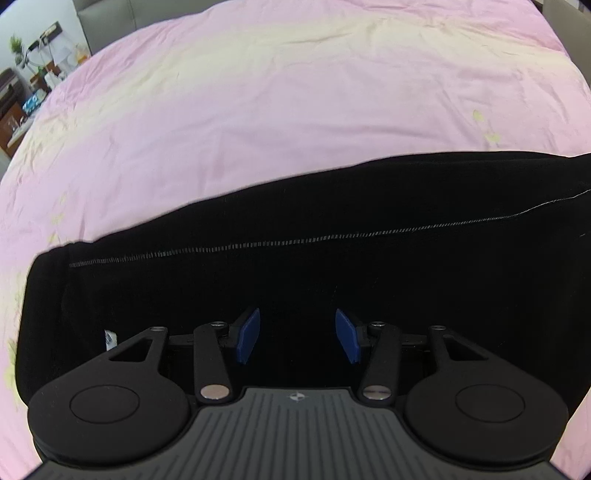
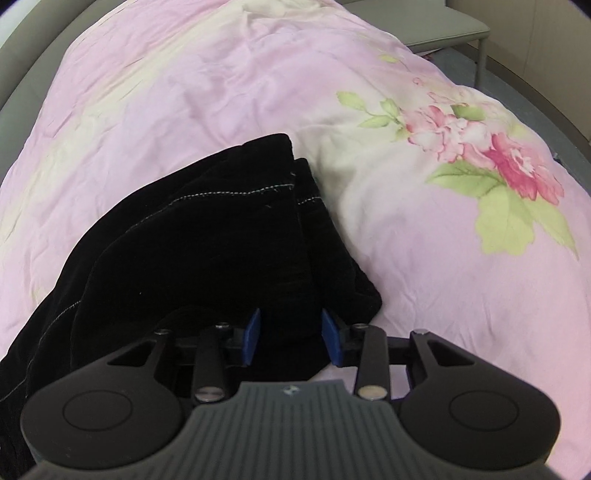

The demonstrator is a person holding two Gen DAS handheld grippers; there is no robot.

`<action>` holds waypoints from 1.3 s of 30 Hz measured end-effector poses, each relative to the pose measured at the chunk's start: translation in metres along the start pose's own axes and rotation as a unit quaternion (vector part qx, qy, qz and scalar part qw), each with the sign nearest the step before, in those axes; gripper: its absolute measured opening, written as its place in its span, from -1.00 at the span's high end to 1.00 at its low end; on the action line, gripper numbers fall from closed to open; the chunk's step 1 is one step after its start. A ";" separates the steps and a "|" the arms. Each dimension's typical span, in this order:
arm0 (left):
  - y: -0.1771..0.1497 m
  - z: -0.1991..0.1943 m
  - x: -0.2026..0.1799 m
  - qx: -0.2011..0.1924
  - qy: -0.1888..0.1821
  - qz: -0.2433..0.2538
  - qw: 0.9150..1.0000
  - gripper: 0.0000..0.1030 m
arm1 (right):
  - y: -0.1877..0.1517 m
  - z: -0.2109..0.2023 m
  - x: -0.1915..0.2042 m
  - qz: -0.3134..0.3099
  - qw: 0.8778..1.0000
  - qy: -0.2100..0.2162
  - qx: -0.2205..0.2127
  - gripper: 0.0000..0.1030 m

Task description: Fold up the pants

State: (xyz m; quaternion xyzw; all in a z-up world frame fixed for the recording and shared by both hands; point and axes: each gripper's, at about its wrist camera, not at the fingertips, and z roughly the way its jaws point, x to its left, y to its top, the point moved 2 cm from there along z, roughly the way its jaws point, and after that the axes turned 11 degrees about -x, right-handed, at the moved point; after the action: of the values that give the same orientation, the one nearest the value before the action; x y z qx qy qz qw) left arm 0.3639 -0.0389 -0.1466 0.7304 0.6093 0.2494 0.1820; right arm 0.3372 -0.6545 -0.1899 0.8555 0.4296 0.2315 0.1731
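left gripper [image 1: 297, 334]: nearest in the left wrist view; blue pads [image 1: 248, 336] stand wide apart, nothing clamped, only black cloth seen through the gap.
right gripper [image 2: 290, 336]: nearest in the right wrist view; pads [image 2: 252, 336] moderately apart, a bunch of black cloth sits in the gap. Contact with the pads too dark to tell, so a grip cannot be confirmed.
pants [image 1: 332, 266]: black, with a line of light stitching [image 1: 295, 242]; they lie on the pink floral duvet [image 1: 295, 92] as one long band across the left view.
pants end [image 2: 288, 173]: in the right view two cuff-like edges lie stacked and slightly offset, with loose folds bunched toward the gripper.
white tag [image 1: 110, 339]: peeks out by the left end of the pants, just beside the left gripper's linkage.
progress: judged part done; the legs look laid one over the other lengthwise. The crosswise fold looks not yet made; the band is still full length.
position: pants directly under and ahead of both grippers; left over the band's near edge, right at the bunched end.
background: cluttered shelf [image 1: 33, 85] and a grey bench [image 2: 424, 27], well away from the work.
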 end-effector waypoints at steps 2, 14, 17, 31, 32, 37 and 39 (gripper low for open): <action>-0.006 0.007 0.001 0.006 0.001 -0.009 1.000 -0.10 | -0.001 -0.007 0.006 -0.023 1.000 -0.004 -0.010 0.49; -0.014 0.013 -0.005 0.003 0.006 0.011 1.000 -0.05 | 0.018 -0.017 -0.005 -0.137 0.988 -0.065 -0.032 0.51; -0.005 0.005 -0.004 -0.015 -0.012 0.024 1.000 -0.03 | 0.021 -0.020 -0.007 -0.132 0.989 -0.062 -0.034 0.30; 0.066 0.008 -0.089 -0.078 -0.152 0.241 0.955 -0.39 | 0.012 -0.023 0.141 -0.310 0.945 0.081 -0.061 0.17; 0.066 0.011 -0.099 -0.078 -0.157 0.258 0.950 -0.40 | 0.009 -0.018 0.158 -0.328 0.938 0.097 -0.056 0.17; 0.067 0.043 -0.119 -0.057 -0.175 0.305 0.935 -0.43 | -0.012 0.005 0.234 -0.422 0.890 0.169 -0.043 0.17; 0.068 0.055 -0.124 -0.055 -0.181 0.308 0.932 -0.43 | -0.020 0.015 0.257 -0.450 0.872 0.190 -0.037 0.17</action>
State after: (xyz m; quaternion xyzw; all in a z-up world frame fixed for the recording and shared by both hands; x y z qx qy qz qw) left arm 0.4342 -0.1713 -0.1697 0.9039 0.2960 0.1898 0.2437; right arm 0.4671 -0.4351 -0.1487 0.5018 0.7842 0.3021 0.2050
